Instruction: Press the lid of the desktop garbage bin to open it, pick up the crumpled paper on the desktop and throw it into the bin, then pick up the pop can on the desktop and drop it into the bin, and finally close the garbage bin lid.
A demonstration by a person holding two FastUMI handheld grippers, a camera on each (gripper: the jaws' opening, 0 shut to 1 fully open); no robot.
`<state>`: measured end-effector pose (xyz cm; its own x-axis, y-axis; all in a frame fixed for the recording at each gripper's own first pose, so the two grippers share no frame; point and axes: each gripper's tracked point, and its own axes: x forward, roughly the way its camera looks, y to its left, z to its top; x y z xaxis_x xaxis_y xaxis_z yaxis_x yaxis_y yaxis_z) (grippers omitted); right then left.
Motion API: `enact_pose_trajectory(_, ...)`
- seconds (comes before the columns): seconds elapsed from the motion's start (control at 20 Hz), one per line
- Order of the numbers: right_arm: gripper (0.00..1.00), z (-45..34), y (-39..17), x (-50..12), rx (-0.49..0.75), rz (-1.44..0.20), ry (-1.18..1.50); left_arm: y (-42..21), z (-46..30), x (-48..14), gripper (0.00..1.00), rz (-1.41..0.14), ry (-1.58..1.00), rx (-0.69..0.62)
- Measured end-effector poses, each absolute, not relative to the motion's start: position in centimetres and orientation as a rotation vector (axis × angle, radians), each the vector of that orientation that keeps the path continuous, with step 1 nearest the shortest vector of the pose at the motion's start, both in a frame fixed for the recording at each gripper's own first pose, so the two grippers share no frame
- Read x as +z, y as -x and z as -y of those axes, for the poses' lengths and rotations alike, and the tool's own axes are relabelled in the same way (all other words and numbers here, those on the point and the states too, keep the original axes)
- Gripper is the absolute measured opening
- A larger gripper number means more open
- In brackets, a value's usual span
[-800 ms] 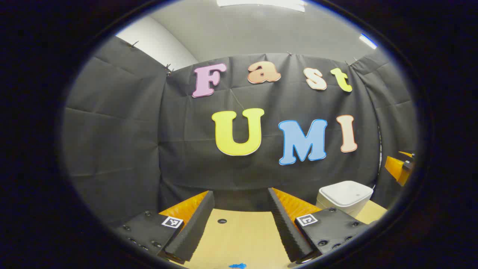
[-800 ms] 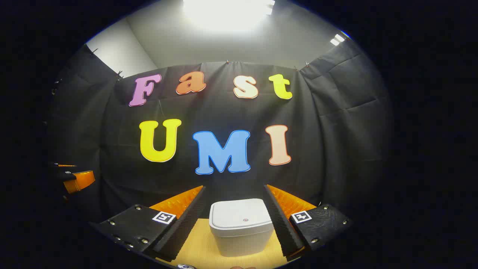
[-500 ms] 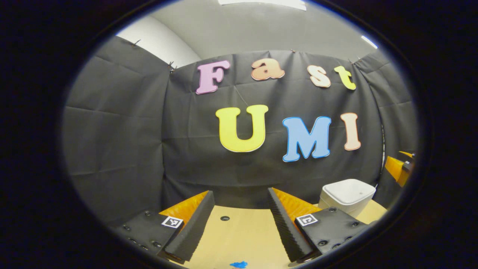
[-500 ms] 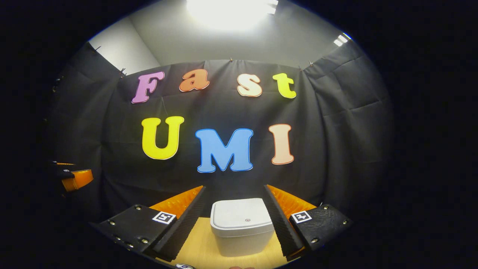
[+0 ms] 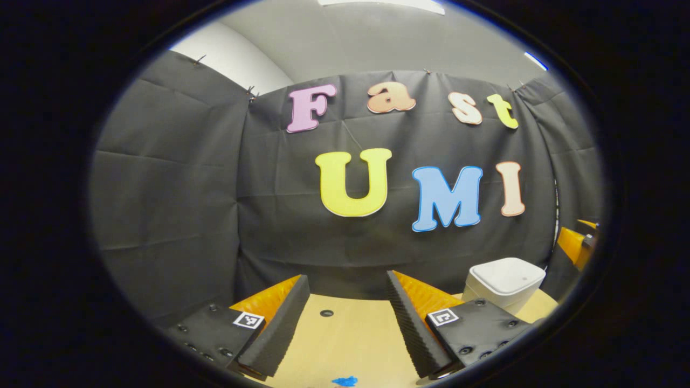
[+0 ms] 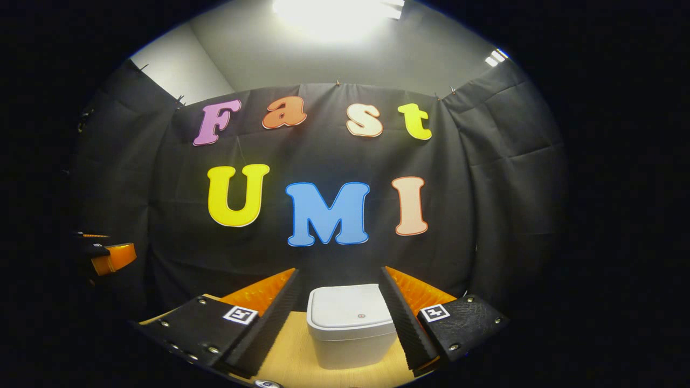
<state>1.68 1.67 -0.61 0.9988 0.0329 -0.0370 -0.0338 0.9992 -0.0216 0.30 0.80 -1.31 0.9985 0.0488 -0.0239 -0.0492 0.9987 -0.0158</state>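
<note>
Wooden tabletop [image 5: 350, 345] is lying under the left gripper [image 5: 345, 323], whose fingers are standing spread apart with nothing between them. Going left to right in the left gripper view: a small dark round hole [image 5: 326, 313] is showing in the table between the fingers, a scrap of blue marking [image 5: 344, 381] is sitting at the bottom edge, and the white bin [image 5: 504, 283] is standing to the right, behind the right-hand finger, close to the black cloth wall [image 5: 178, 215]. Its lid [image 5: 509, 272] is lying flat and closed. At the far right edge, part of the other gripper [image 5: 574, 245] is showing, apart from the bin.

In the right gripper view, going left to right: part of the left gripper is showing at the far left edge, well apart from the bin. The right gripper [image 6: 345, 323] is holding its fingers wide apart, not pressing on anything. The bin [image 6: 350, 334] is appearing between them, farther off, standing upright on the table [image 6: 285, 355]; whether the fingers are touching its sides cannot be told. The lid [image 6: 350, 310] is closed, with a small round mark [image 6: 361, 316] on its front part. At the bottom edge, a metallic rim [image 6: 268, 383] is just showing, possibly the top of the can; too little is visible to be sure.

The crumpled paper cannot be located.
</note>
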Motion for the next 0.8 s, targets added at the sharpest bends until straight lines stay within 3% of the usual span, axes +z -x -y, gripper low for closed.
enact_pose_trajectory(0.1, 0.93, -2.1, -1.7, -0.7, 0.043, -0.045, 0.021, -0.4, -1.0, -1.5, 0.95, -0.026, 0.019, 0.055)
enact_pose_trajectory(0.15, 0.75, -2.4, -1.8, -0.9, 0.054, -0.054, 0.025, -0.5, -1.0, -1.6, 0.95, -0.027, 0.020, 0.057)
enact_pose_trajectory(0.2, 0.74, -2.4, -1.8, -1.3, 0.055, -0.068, 0.031, -0.5, -1.0, -1.8, 0.95, -0.029, 0.020, 0.058)
enact_pose_trajectory(0.25, 0.53, -2.7, -1.8, -1.5, 0.078, -0.084, 0.028, -0.5, -1.1, -2.1, 0.94, -0.031, 0.021, 0.059)
enact_pose_trajectory(0.3, 0.48, -2.6, -2.2, -2.0, 0.069, -0.098, 0.028, -0.5, -1.1, -2.1, 0.94, -0.033, 0.022, 0.060)
enact_pose_trajectory(0.35, 0.24, -2.1, -2.2, -2.0, 0.041, -0.094, 0.024, -0.5, -1.1, -2.1, 0.94, -0.033, 0.021, 0.061)
enact_pose_trajectory(0.4, 0.26, -2.4, -2.3, -1.9, 0.052, -0.090, 0.012, -0.5, -1.1, -2.2, 0.95, -0.034, 0.019, 0.062)
enact_pose_trajectory(0.45, 0.13, -2.4, -2.5, -2.0, 0.062, -0.101, 0.010, -0.6, -1.3, -2.4, 0.95, -0.035, 0.015, 0.067)
enact_pose_trajectory(0.5, 0.13, -2.4, -2.2, -2.1, 0.041, -0.105, 0.023, -0.7, -1.3, -2.4, 0.94, -0.037, 0.015, 0.066)
enact_pose_trajectory(0.55, 0.00, -2.0, -3.0, -2.1, 0.044, -0.089, 0.023, -0.7, -1.2, -2.5, 0.95, -0.039, 0.015, 0.065)
enact_pose_trajectory(0.8, 0.00, -3.1, -4.2, -3.3, 0.100, -0.128, -0.004, -0.9, -1.5, -2.9, 0.95, -0.046, 0.010, 0.069)
